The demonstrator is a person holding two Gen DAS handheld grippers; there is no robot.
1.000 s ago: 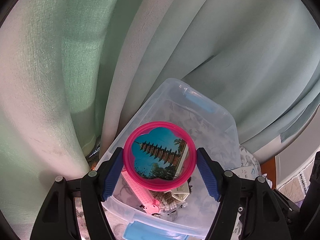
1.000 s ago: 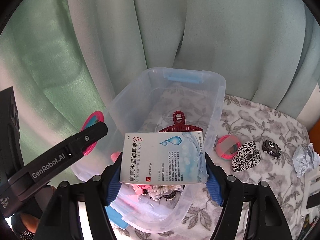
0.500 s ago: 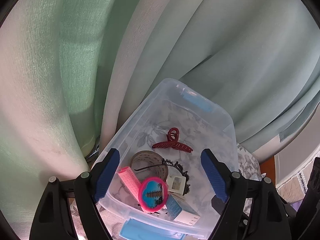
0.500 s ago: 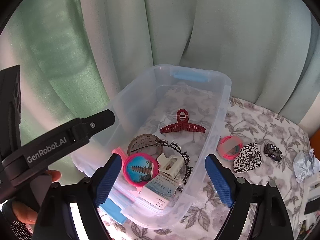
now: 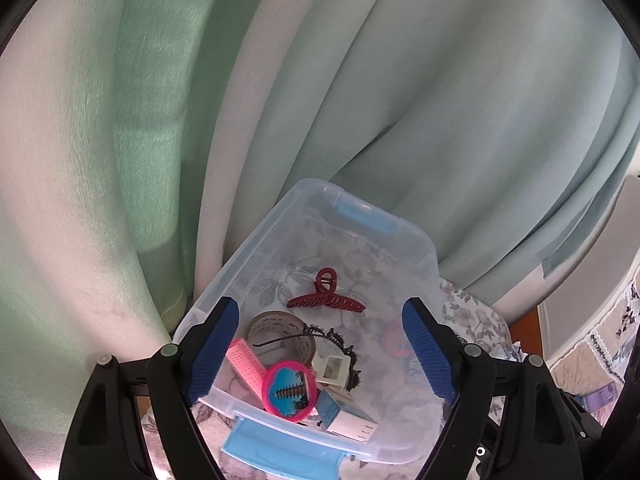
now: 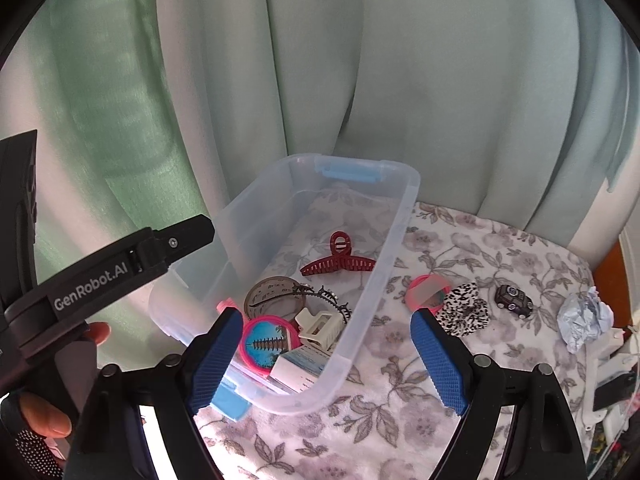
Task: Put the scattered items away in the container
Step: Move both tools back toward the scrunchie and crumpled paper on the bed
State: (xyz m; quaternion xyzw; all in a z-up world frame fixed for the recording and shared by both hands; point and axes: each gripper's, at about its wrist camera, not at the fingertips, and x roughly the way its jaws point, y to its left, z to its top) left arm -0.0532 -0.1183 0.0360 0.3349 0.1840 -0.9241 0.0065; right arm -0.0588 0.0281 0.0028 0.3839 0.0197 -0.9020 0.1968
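Observation:
A clear plastic container (image 6: 404,204) with blue latches stands on the floral cloth; it also shows in the left wrist view (image 5: 256,248). Inside lie a pink round mirror (image 6: 267,344), a white medicine box (image 6: 304,366), a red claw clip (image 6: 338,262), a tape roll (image 6: 276,292), a cream clip (image 6: 320,326) and a black headband (image 6: 324,294). The mirror (image 5: 290,392) and box (image 5: 346,412) lie near the container's front wall. My left gripper (image 5: 320,352) is open and empty above the container. My right gripper (image 6: 328,360) is open and empty over its near right wall.
On the cloth right of the container lie a pink round lid (image 6: 428,292), a leopard-print scrunchie (image 6: 466,312), a small black toy car (image 6: 514,300) and crumpled foil (image 6: 584,320). Green curtains (image 6: 360,60) hang close behind. The left gripper's body (image 6: 100,276) shows at the left.
Both grippers opened. The pink mirror dropped from the left gripper and the medicine box from the right gripper into the container. Both grippers have since drawn back slightly.

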